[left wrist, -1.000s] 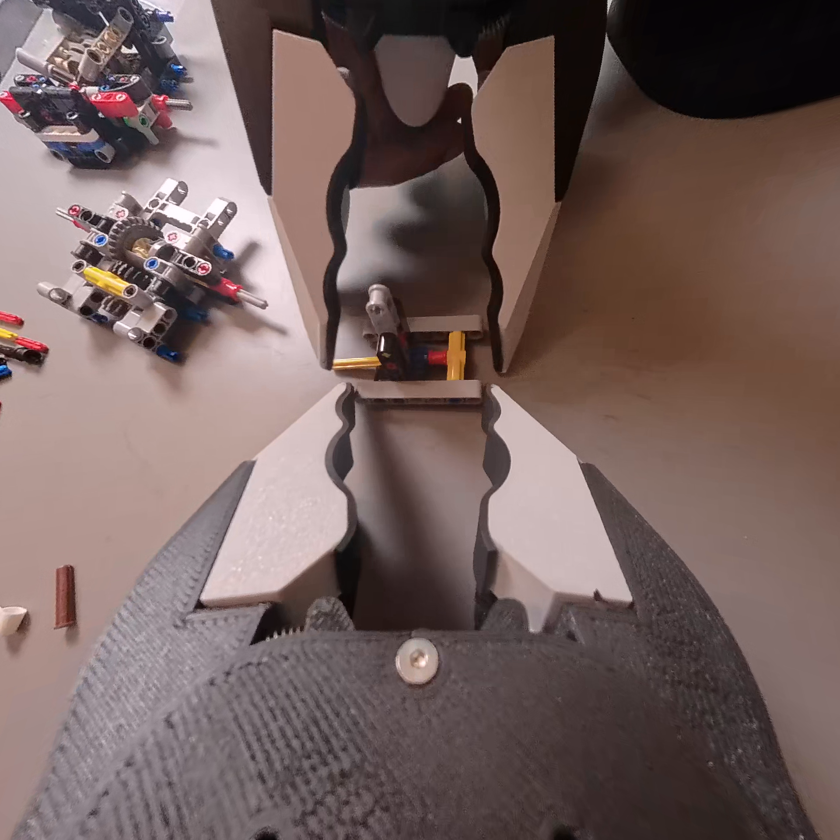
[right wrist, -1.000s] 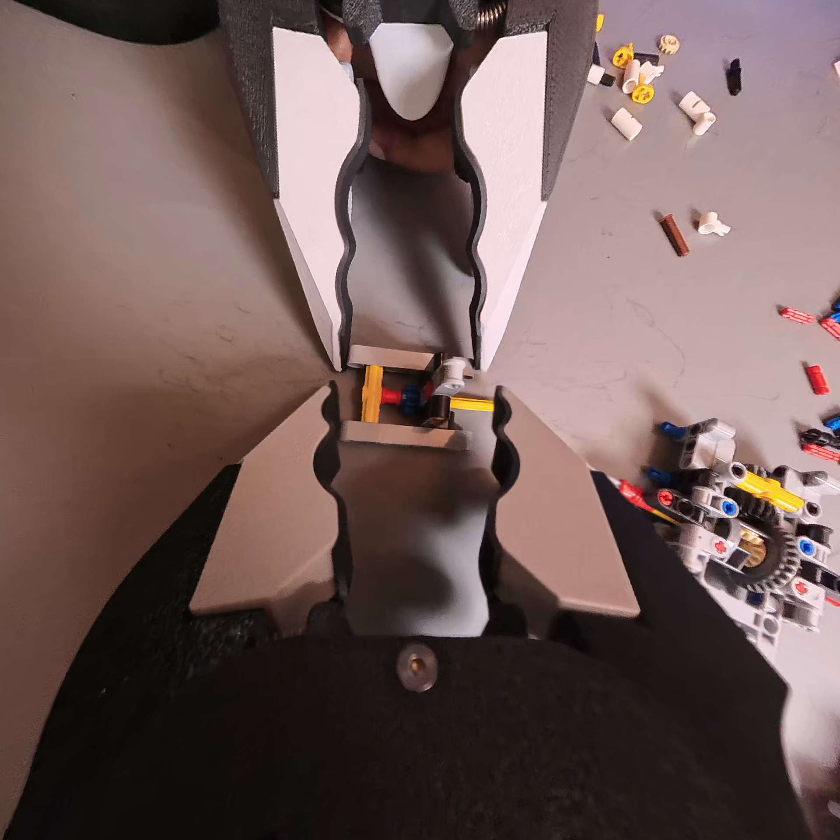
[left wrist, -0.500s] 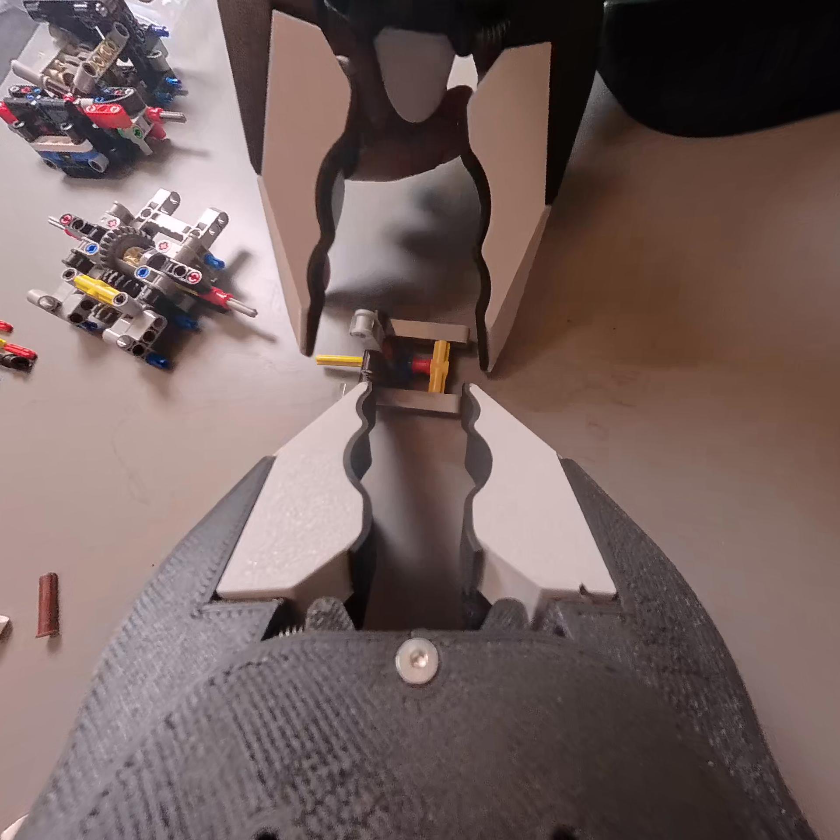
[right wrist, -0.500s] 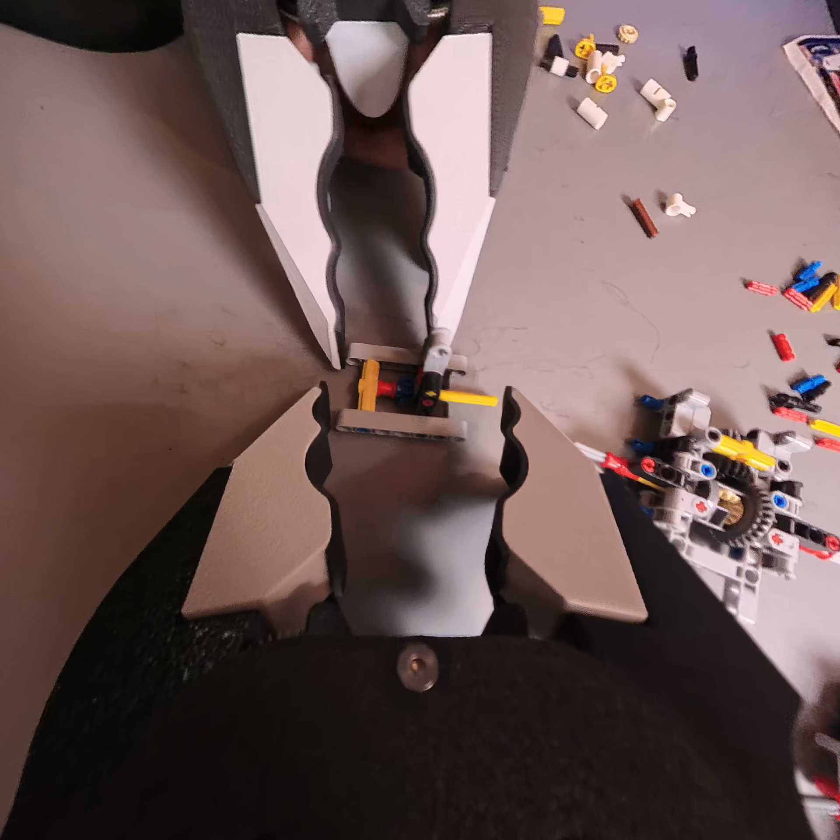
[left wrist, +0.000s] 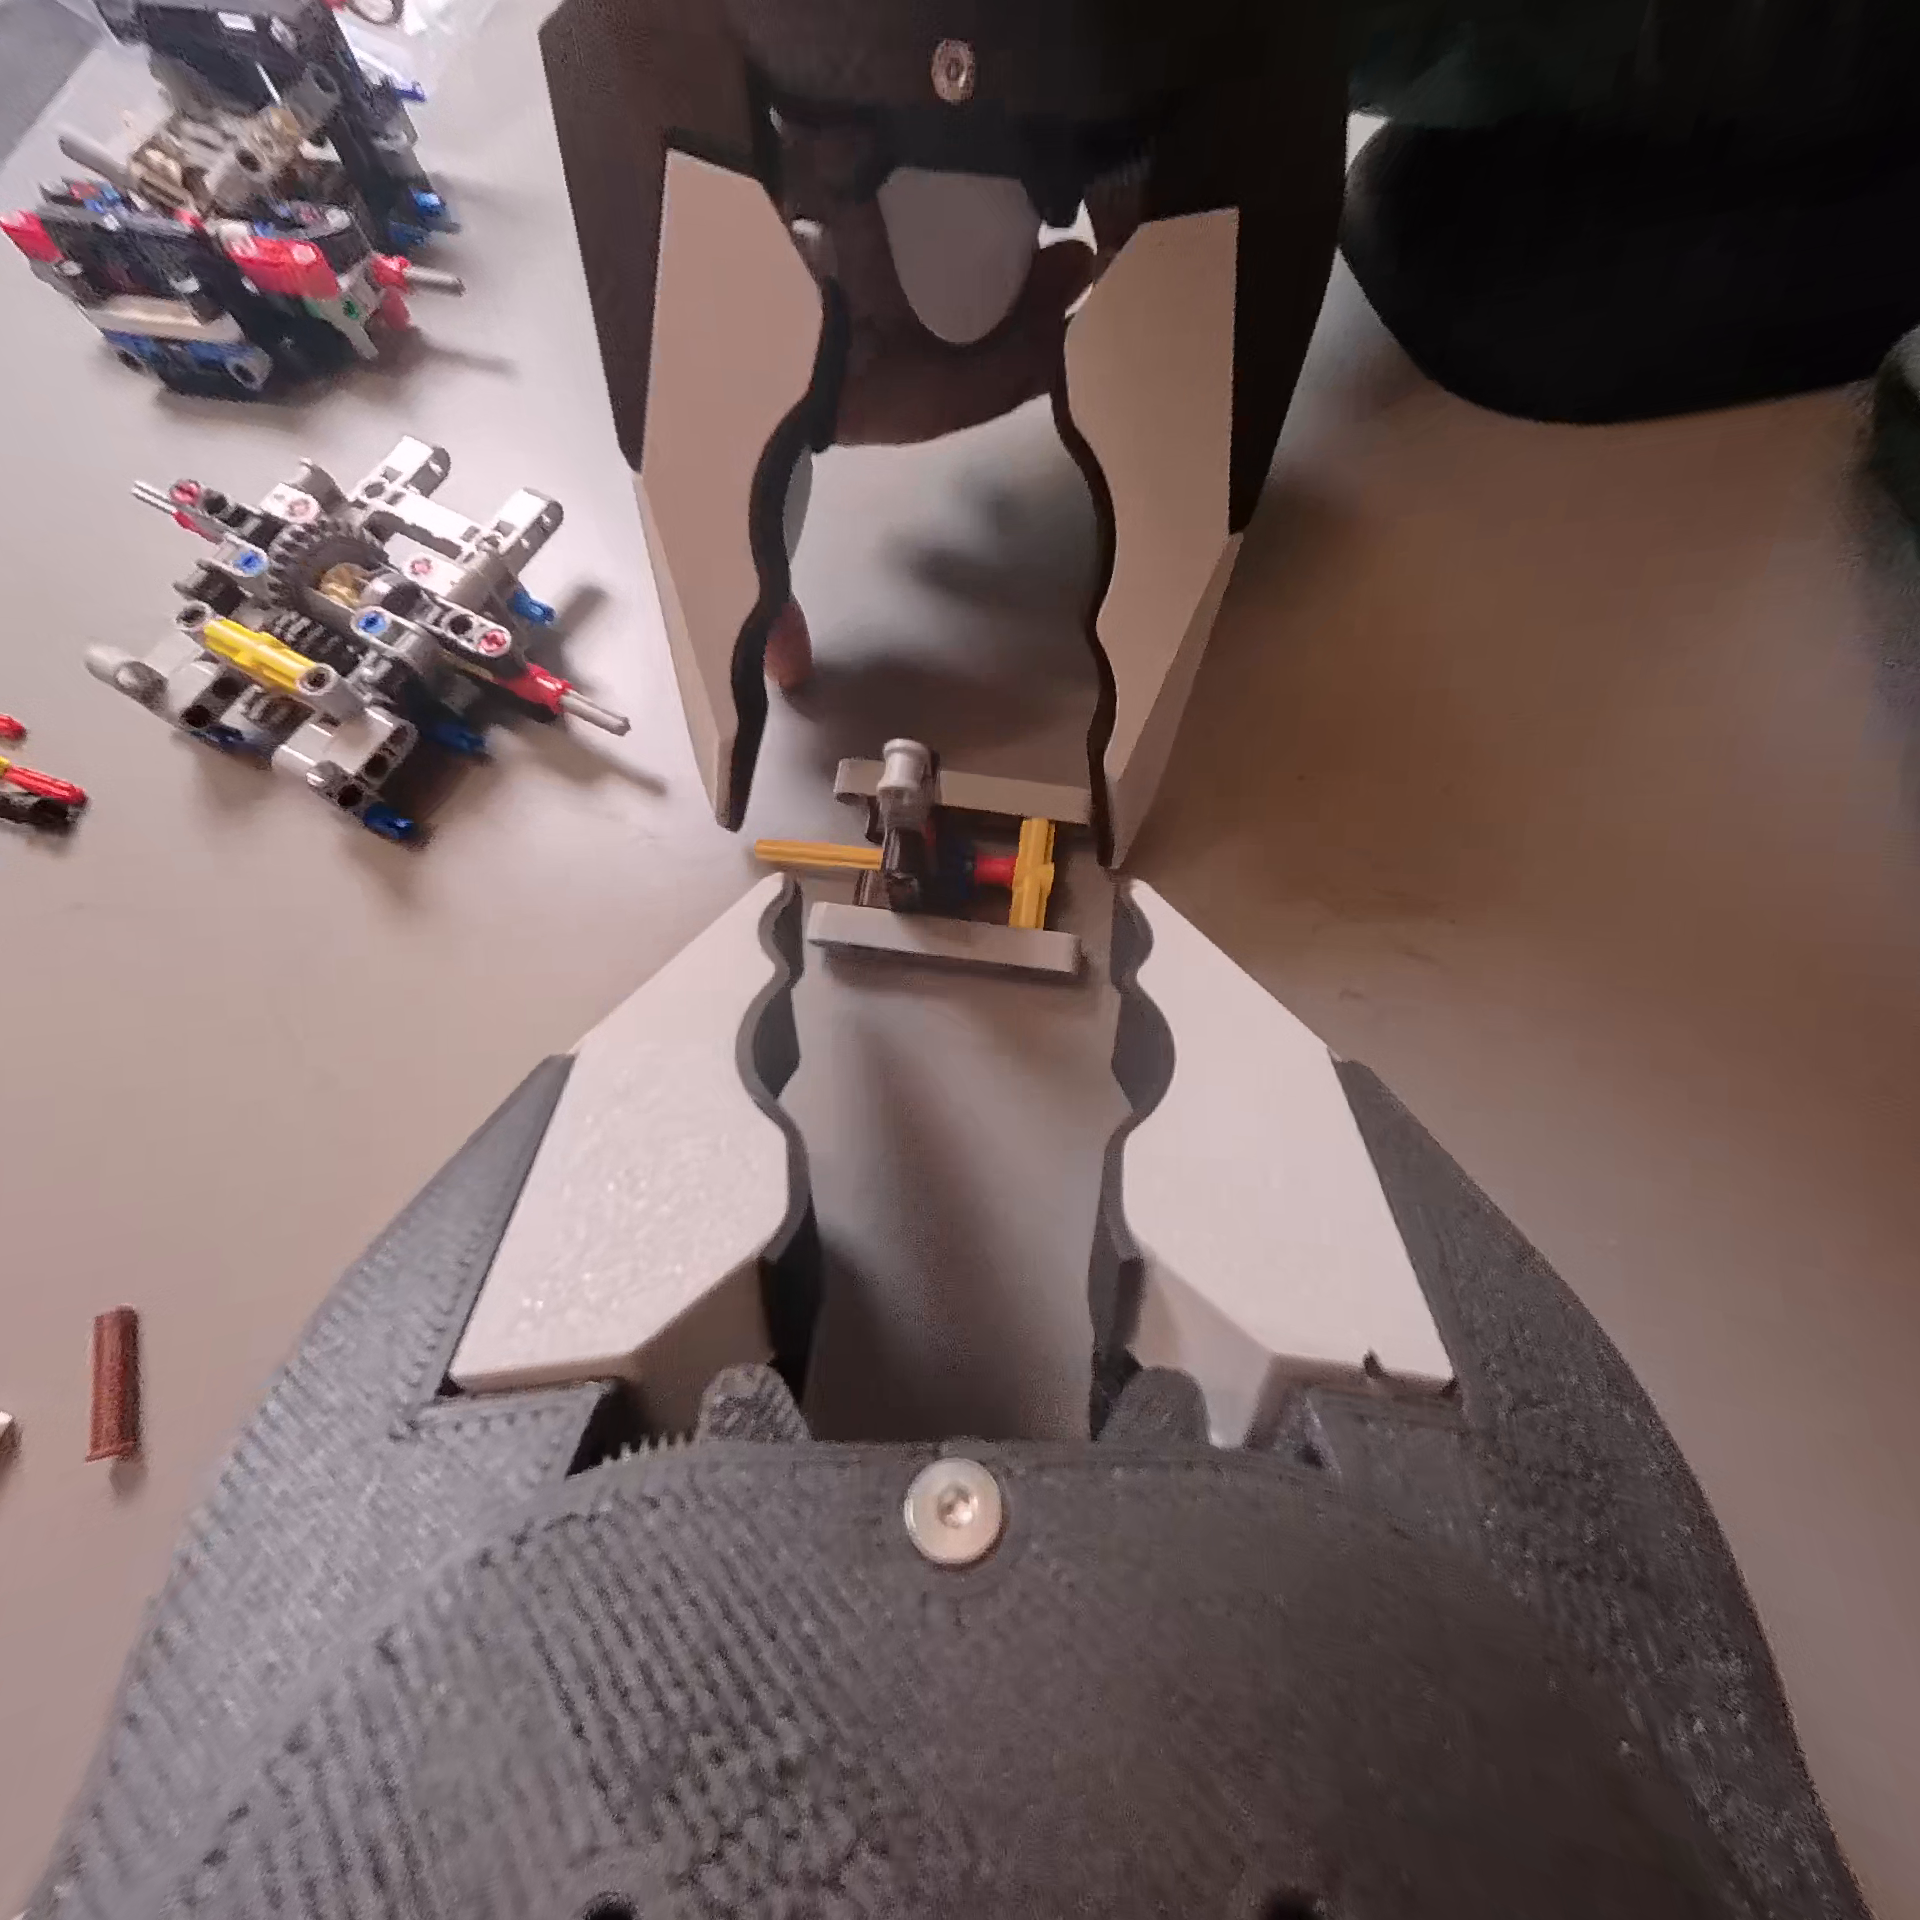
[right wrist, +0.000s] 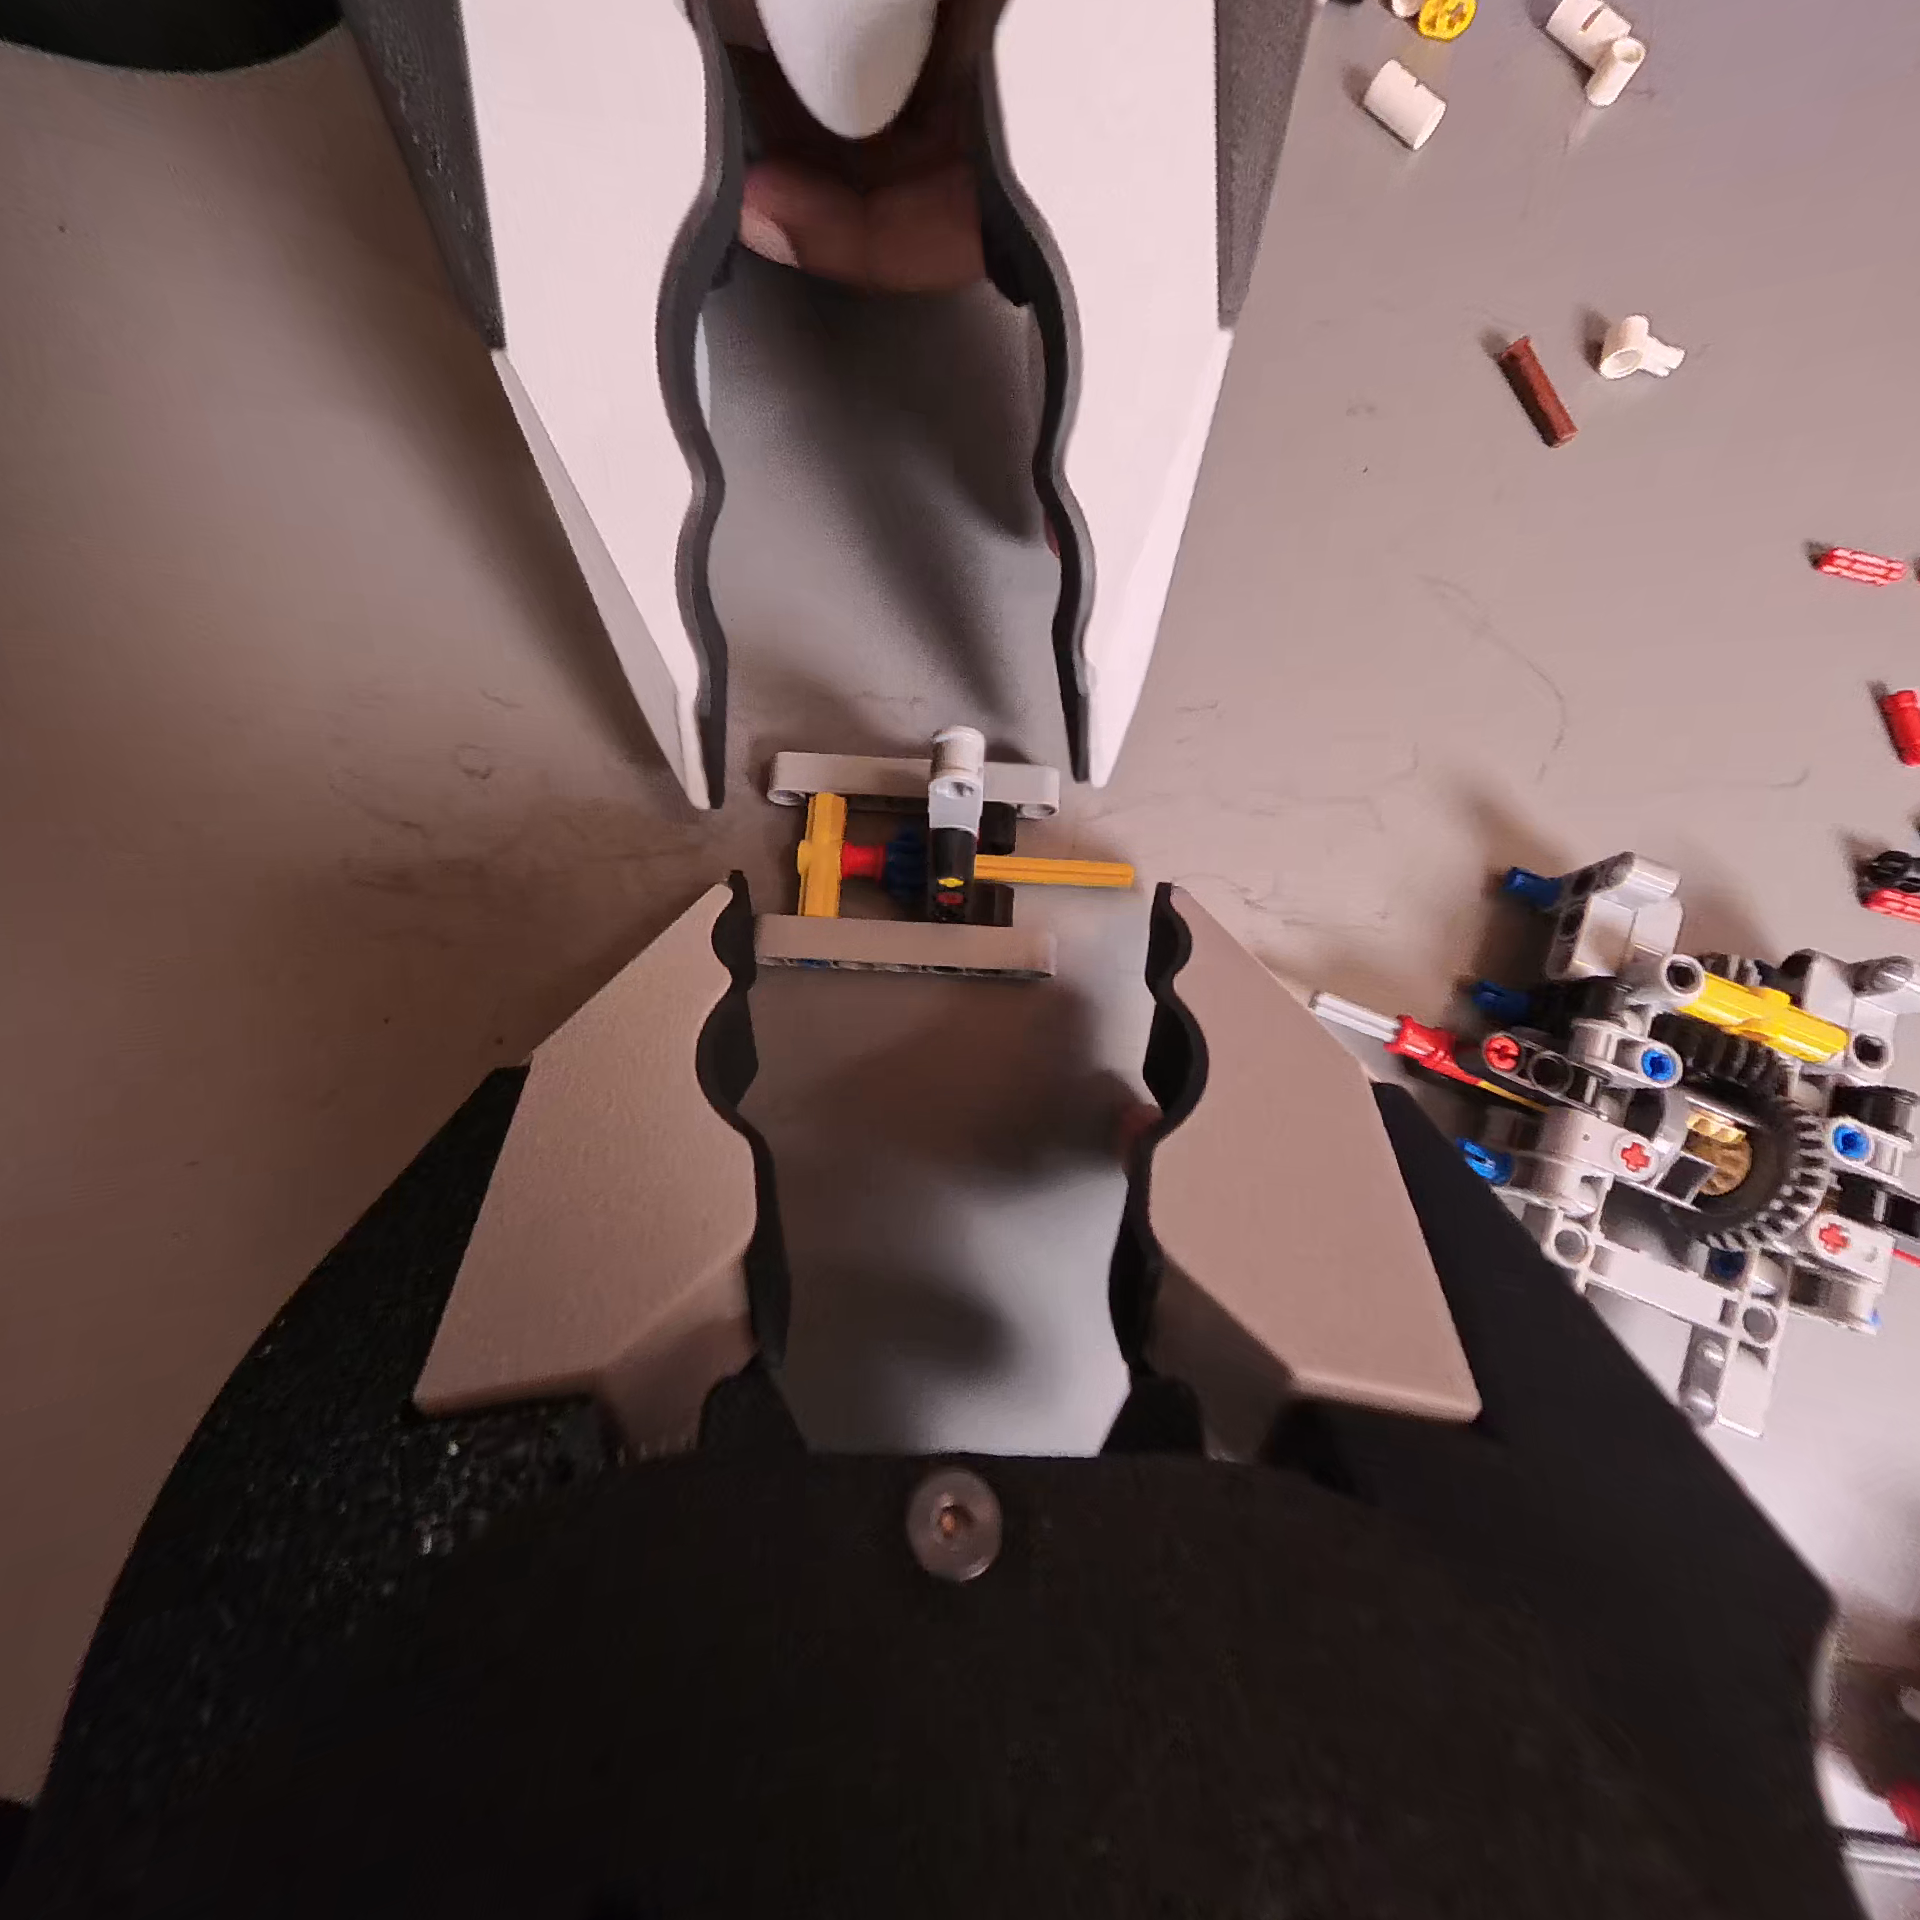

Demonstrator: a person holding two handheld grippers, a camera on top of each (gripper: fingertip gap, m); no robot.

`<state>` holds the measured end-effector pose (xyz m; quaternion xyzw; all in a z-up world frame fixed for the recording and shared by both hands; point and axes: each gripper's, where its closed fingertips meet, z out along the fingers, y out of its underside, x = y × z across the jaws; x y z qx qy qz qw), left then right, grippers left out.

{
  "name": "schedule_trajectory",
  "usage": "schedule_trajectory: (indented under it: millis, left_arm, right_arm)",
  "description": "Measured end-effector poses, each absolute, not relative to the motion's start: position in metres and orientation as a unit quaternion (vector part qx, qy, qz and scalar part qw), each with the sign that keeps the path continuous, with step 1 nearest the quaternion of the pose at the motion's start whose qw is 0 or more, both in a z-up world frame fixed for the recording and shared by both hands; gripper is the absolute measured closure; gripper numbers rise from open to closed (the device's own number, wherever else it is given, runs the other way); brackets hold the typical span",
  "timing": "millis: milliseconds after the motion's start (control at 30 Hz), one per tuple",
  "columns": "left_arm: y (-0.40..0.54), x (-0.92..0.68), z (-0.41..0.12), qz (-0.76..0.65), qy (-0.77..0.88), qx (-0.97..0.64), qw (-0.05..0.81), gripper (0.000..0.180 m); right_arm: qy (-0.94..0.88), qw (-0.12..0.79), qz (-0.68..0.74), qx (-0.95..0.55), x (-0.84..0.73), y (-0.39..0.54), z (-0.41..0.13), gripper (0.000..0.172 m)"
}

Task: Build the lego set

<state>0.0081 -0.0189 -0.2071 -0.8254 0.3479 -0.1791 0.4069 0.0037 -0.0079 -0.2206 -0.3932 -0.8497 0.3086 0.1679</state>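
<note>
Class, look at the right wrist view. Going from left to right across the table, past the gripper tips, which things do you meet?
Small grey-beamed brick assembly with yellow axle → brown rod piece → white connector → large geared brick assembly → red pin.

From my remote seat, the near grey beam of the small brick assembly [right wrist: 902, 951] hid its lower parts, and motion blur smeared its pins in the left wrist view. The large gear assembly [right wrist: 1725, 1132] ran off the right edge of the right wrist view. Red pins [left wrist: 42, 795] were cropped at the left edge. A dark rounded mass [left wrist: 1621, 249] went out of the picture at the top right; I couldn't tell what it was.
</note>
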Motion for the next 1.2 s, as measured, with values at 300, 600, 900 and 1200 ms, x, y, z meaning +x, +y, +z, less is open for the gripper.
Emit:
schedule_trajectory:
  millis: [300,600,900,1200]
  left_arm:
    - [-0.0169,0.0078,-0.2203,-0.161,0.368,-0.835,0.375,0.124]
    - [-0.0220,0.0126,-0.2196,-0.154,0.392,-0.823,0.382,0.125]
    - [-0.0224,0.0145,-0.2200,-0.161,0.388,-0.822,0.384,0.125]
    - [-0.0243,0.0172,-0.2201,-0.158,0.387,-0.824,0.383,0.125]
  right_arm:
    - [-0.851,0.158,0.316,-0.389,0.0049,-0.0128,-0.2194,0.101]
    - [-0.852,0.138,0.312,-0.396,0.0103,-0.0161,-0.2211,0.099]
    - [-0.854,0.136,0.299,-0.404,0.0097,-0.0174,-0.2232,0.100]
    - [-0.852,0.145,0.294,-0.408,0.0086,-0.0163,-0.2232,0.109]
